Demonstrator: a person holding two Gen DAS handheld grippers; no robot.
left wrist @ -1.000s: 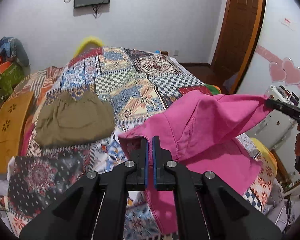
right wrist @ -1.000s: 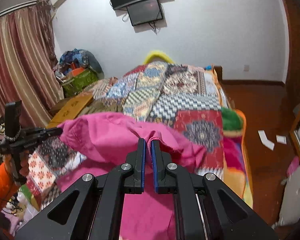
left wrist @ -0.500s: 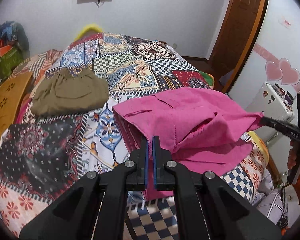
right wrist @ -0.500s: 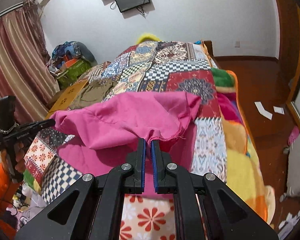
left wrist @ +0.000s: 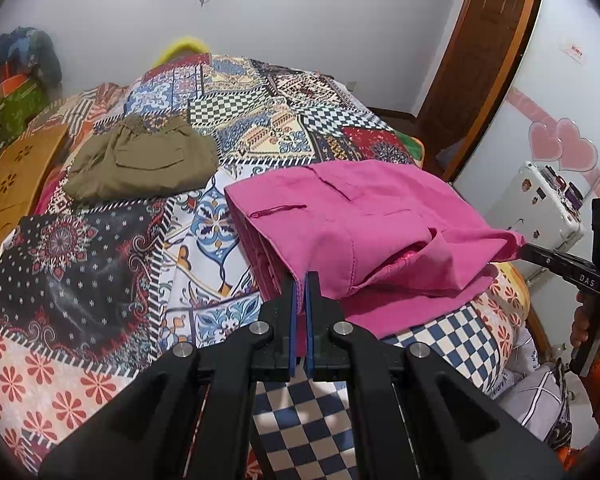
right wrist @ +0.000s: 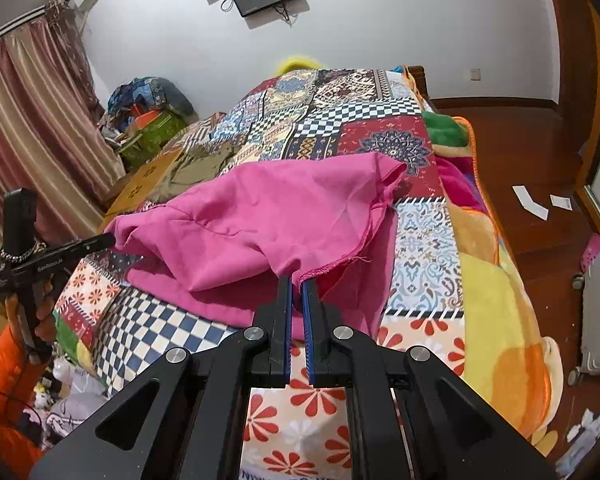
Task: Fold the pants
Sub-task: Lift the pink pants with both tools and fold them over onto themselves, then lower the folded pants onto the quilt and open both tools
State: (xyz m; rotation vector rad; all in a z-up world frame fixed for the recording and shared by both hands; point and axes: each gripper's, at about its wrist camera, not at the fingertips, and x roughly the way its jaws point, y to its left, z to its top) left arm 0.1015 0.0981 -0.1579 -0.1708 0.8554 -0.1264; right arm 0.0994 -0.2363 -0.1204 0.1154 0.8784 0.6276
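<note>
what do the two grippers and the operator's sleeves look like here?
Both are matte black two-finger linkages with silver pivot screws and blue pads: left gripper, right gripper. From the side each shows a pistol-style handle and small white lettering on the body. Orange sleeve; a chain bracelet.

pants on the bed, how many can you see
2. The pink pants lie near the foot of the bed, pinched by the left gripper and the right gripper. The olive pants lie folded farther up the quilt. More may be hidden elsewhere.
</note>
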